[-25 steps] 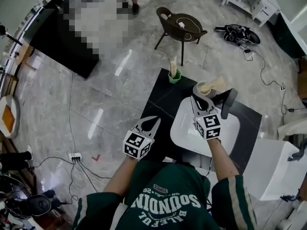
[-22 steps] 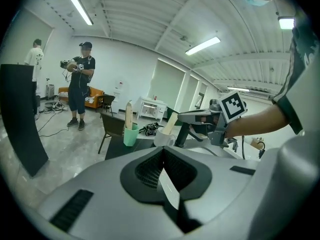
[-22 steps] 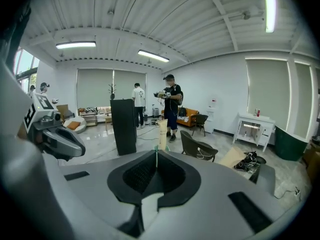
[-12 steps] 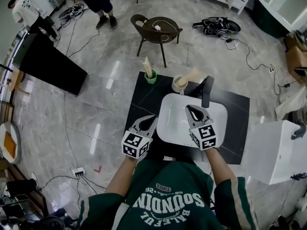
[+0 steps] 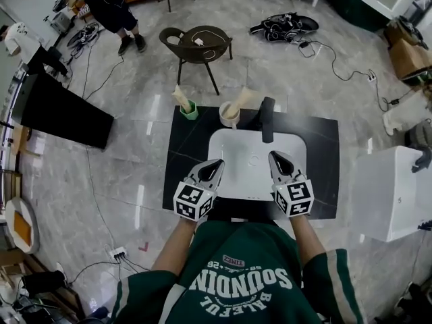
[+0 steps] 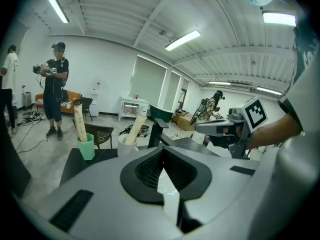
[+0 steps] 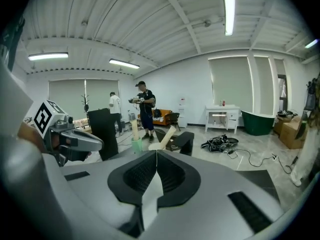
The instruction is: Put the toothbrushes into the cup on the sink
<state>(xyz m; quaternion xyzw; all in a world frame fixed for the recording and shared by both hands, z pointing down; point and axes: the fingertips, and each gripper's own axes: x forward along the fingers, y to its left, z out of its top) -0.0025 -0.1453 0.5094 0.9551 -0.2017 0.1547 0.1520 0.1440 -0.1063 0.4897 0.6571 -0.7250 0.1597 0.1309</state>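
Observation:
A black counter (image 5: 317,147) carries a white sink (image 5: 236,155) with a black faucet (image 5: 266,119). Behind the basin a green cup (image 5: 190,109) holds a beige wrapped toothbrush (image 5: 181,98). A white cup (image 5: 229,117) holds another toothbrush (image 5: 241,100). My left gripper (image 5: 214,164) hovers over the sink's near left rim, shut and empty. My right gripper (image 5: 277,157) hovers over the near right rim, also shut and empty. The left gripper view shows the green cup (image 6: 86,146) and white cup (image 6: 127,145) well ahead of the shut left gripper (image 6: 163,151). In the right gripper view the right gripper (image 7: 156,154) is closed too.
A brown chair (image 5: 197,44) stands beyond the counter. A black panel (image 5: 61,110) lies to the left, a white cabinet (image 5: 391,191) to the right. A person (image 5: 111,9) stands far left; a dark bag (image 5: 283,24) and cables lie on the floor.
My right gripper has drawn back from the white cup to the sink's near right rim. The left gripper has shifted beside the near left rim. Both stay shut.

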